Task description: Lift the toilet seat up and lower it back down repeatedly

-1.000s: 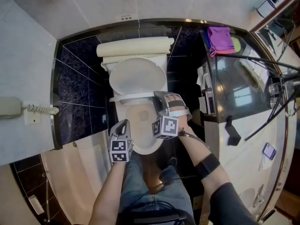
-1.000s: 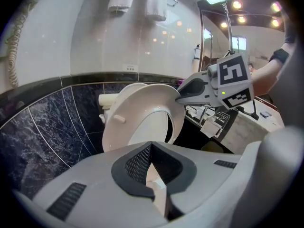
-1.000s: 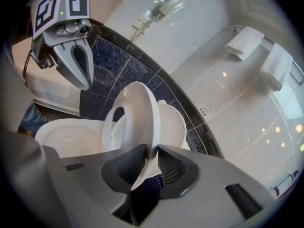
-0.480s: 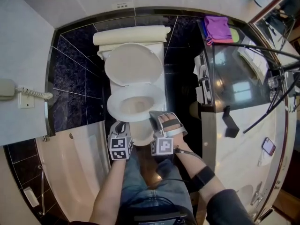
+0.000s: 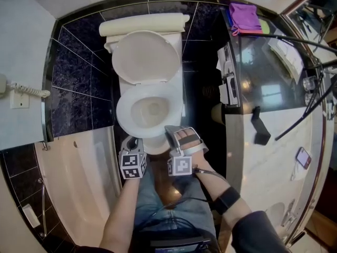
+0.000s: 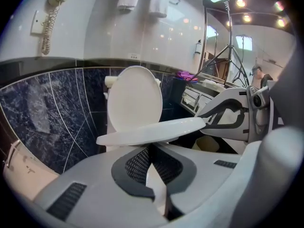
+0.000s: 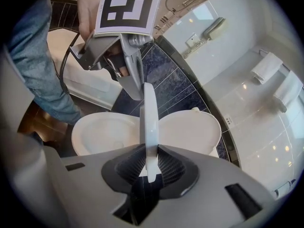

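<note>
The white toilet's lid (image 5: 145, 57) stands up against the tank. The toilet seat (image 5: 124, 115) lies low over the bowl. My right gripper (image 5: 171, 134) is shut on the seat's front right rim. In the right gripper view the seat (image 7: 148, 118) shows edge-on between the pads, with my right gripper (image 7: 147, 163) clamped on it. Its jaws have just been opening slightly, and the rim stays between them. My left gripper (image 5: 134, 141) hangs at the bowl's front left, shut, holding nothing. From the left gripper view the seat (image 6: 152, 131) runs across to the right gripper (image 6: 209, 120).
A bathtub (image 5: 79, 178) lies to the left and a wall phone (image 5: 21, 91) hangs above it. A dark vanity counter (image 5: 263, 88) with a purple cloth (image 5: 245, 17) stands at the right. The person's jeans-clad legs (image 5: 168, 204) are just in front of the bowl.
The seat has come down from a raised tilt to low over the bowl, with the right gripper still on it. Both grippers moved down and toward the person.
</note>
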Available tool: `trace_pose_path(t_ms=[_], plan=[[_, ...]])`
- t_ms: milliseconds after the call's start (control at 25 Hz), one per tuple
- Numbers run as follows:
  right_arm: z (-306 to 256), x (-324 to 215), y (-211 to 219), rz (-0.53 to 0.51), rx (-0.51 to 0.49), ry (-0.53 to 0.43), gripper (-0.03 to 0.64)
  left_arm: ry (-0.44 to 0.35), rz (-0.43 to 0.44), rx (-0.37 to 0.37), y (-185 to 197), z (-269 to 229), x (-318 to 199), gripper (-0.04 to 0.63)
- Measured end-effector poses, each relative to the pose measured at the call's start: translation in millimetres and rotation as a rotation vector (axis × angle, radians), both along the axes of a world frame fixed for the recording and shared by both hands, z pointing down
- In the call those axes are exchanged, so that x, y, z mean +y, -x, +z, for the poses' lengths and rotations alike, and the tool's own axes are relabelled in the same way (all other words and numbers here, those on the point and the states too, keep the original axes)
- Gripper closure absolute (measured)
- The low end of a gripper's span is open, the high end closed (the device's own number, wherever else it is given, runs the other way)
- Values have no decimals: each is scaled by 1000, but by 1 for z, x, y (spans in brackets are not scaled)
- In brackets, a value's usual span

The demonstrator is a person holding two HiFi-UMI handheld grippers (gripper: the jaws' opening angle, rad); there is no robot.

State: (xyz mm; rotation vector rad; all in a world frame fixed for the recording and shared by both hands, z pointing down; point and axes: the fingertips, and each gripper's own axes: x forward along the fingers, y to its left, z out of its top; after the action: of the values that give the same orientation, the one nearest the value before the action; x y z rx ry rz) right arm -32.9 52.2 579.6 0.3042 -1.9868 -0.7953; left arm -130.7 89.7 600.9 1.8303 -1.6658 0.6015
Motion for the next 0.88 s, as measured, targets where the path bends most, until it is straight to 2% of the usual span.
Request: trace_pose_path(t_ms=[120, 320, 440, 600, 880], plan=[[4, 19, -8, -10, -5, 13, 523, 11, -8, -2, -1, 13, 13, 595], [20, 44, -29, 20, -28, 48, 600, 48, -12, 5, -10, 39, 38, 595], [36, 47, -42, 64, -32, 75, 600, 89, -17, 25, -19, 60, 56, 595], [62, 47, -51, 121, -42, 128, 600, 144, -8, 7, -24, 106, 88, 595], [112, 39, -58, 180, -53, 173, 600, 242, 68, 13, -43, 171, 121, 595]])
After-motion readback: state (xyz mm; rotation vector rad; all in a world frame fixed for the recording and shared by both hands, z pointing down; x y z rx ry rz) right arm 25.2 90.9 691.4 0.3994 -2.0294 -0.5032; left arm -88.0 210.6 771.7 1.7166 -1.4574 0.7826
